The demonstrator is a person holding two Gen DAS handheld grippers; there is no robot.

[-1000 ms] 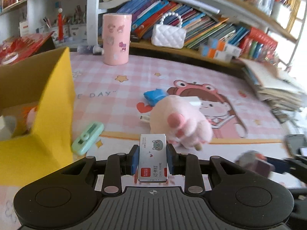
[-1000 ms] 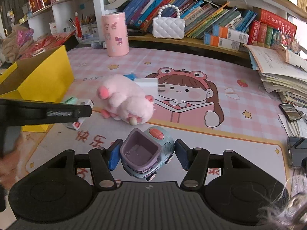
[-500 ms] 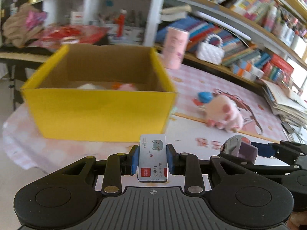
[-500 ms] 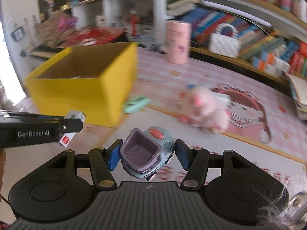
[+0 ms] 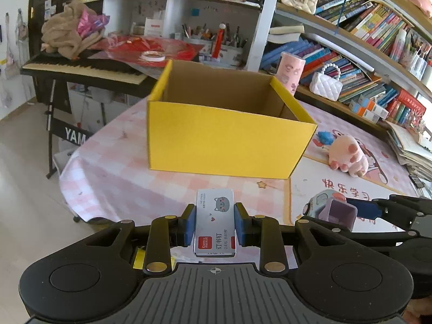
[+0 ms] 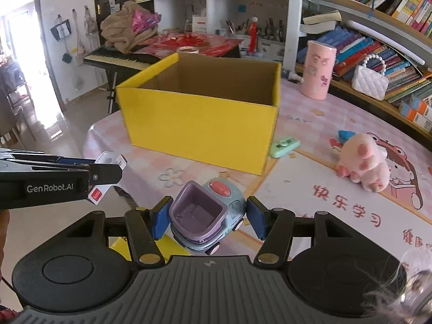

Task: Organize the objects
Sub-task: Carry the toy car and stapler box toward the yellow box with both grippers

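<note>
Left wrist view: the left gripper (image 5: 215, 224) clamps a staple box (image 5: 215, 226) upright between its blue pads, short of the open yellow box (image 5: 224, 141) on the pink table mat (image 5: 113, 172).

Right wrist view: the right gripper (image 6: 206, 217) grips a toy car (image 6: 208, 217). A plush paw (image 6: 364, 162) and a green stapler (image 6: 285, 147) lie right of the yellow box.

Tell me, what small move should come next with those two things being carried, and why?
Probably carry both forward and up over the yellow box. The left gripper is shut on the staple box, and the right gripper on the toy car. Both hang short of the near wall, so releasing now would likely drop them onto the table.
</note>
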